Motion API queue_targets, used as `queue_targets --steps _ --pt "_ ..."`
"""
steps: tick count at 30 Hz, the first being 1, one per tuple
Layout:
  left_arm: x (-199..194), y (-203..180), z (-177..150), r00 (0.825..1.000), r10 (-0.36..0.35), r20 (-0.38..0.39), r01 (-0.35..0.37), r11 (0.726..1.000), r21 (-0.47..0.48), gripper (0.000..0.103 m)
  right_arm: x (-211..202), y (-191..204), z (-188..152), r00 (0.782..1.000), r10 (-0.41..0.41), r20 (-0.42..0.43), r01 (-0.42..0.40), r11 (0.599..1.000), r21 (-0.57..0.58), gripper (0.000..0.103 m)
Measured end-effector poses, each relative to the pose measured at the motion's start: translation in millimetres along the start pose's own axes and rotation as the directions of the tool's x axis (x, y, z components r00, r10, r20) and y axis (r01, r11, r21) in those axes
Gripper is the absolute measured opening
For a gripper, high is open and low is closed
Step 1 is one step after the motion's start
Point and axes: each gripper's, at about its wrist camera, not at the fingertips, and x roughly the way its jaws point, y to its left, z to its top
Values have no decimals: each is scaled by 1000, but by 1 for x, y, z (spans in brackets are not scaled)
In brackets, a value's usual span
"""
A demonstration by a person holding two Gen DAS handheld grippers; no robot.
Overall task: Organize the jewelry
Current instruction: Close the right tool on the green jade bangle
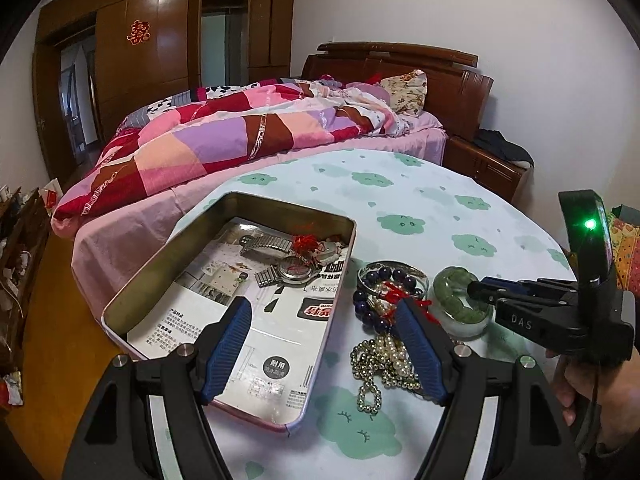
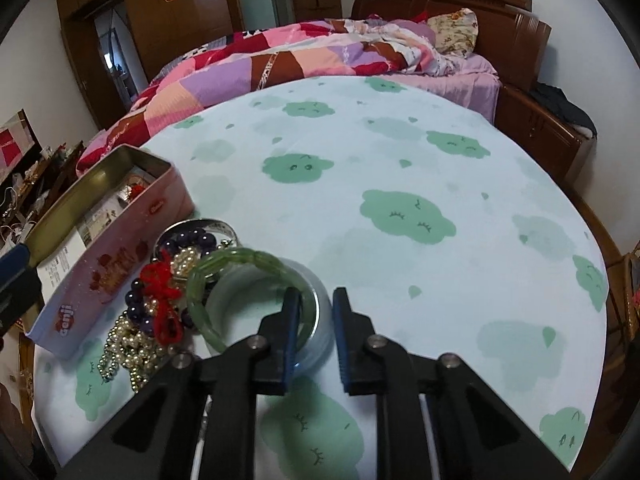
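Step in hand: grasping the pale bangle (image 2: 316,320), right of the tin (image 1: 224,280) on the counter (image 2: 360,168). Right claw (image 2: 316,300) pinches its rim; left claw (image 1: 324,320) spread over the tin's near corner. Next: lift, carry into tin, clearing the green bead bracelet (image 2: 224,264) leaning on it.

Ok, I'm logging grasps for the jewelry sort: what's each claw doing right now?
Left claw: open, holding nothing.
Right claw: closed on the rim of the pale bangle.
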Motion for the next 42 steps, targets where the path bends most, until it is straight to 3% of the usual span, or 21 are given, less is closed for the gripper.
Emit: queue_targets --steps 9,19,23,28,30,32,34,36,37,42 --pt "-9 -8 0 1000 -2 22 2 1000 19 75 -26 -10 -3 997 34 72 -39 997 70 20" --pt "-5 -37 -3 1000 -27 9 26 995 94 75 -28 -31 -10 996 72 52 -79 986 144 20" --pt "0 -38 -4 1000 -27 -10 28 996 89 75 -17 -29 -11 998 65 -4 -64 992 111 20" --pt "2 -35 -4 999 -31 -16 32 996 79 75 -14 -22 -7 999 31 -15 -30 998 53 25" --pt "2 -35 -4 999 -36 -18 37 996 79 75 -14 -20 -3 1000 21 -14 -21 999 27 30" --pt "4 -35 -3 999 -47 -24 49 995 83 75 -11 -16 2 1000 6 -17 -7 1000 -15 43" --pt "6 -37 -3 998 -55 -28 58 994 89 75 -8 -10 6 1000 -10 -17 9 998 -65 44" --pt "9 -38 -2 998 -60 -33 63 993 96 75 -6 -7 6 1000 0 -10 -1 995 -97 31" --pt "11 -38 -2 997 -65 -37 68 993 99 75 -5 -5 6 1000 0 -9 -1 994 -105 16" --pt "16 -44 2 995 -91 -49 96 990 107 75 -13 -12 4 999 30 29 -28 996 -80 10"
